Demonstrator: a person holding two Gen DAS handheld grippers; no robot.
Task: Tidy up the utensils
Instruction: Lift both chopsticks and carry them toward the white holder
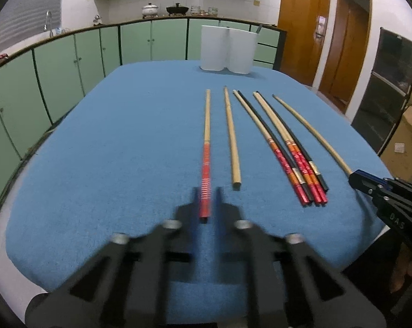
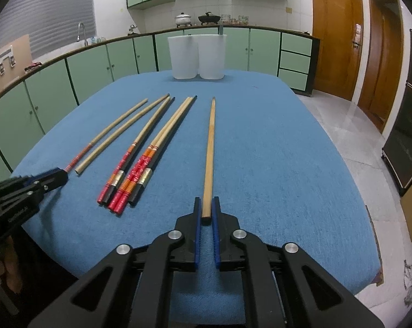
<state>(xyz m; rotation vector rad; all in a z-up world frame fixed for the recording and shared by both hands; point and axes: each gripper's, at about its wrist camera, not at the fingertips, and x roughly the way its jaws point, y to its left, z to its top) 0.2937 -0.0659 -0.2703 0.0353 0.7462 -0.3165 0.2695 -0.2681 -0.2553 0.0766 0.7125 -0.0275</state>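
Several chopsticks lie on the blue table (image 1: 124, 136). My left gripper (image 1: 207, 191) has its jaws around the red-handled chopstick (image 1: 206, 147), with small gaps each side. My right gripper (image 2: 206, 202) is closed on the end of a plain wooden chopstick (image 2: 210, 147); it also shows in the left wrist view (image 1: 309, 131). Another plain chopstick (image 1: 232, 136) and a bundle of red, orange and black chopsticks (image 1: 296, 158) lie between them. Two white cups (image 1: 227, 50) stand at the table's far edge, also in the right wrist view (image 2: 196, 56).
Green kitchen cabinets (image 1: 69, 63) run behind and to the left of the table. Wooden doors (image 2: 340, 35) and a tiled floor are to the right. A cardboard box (image 1: 408, 147) stands near the table's right side.
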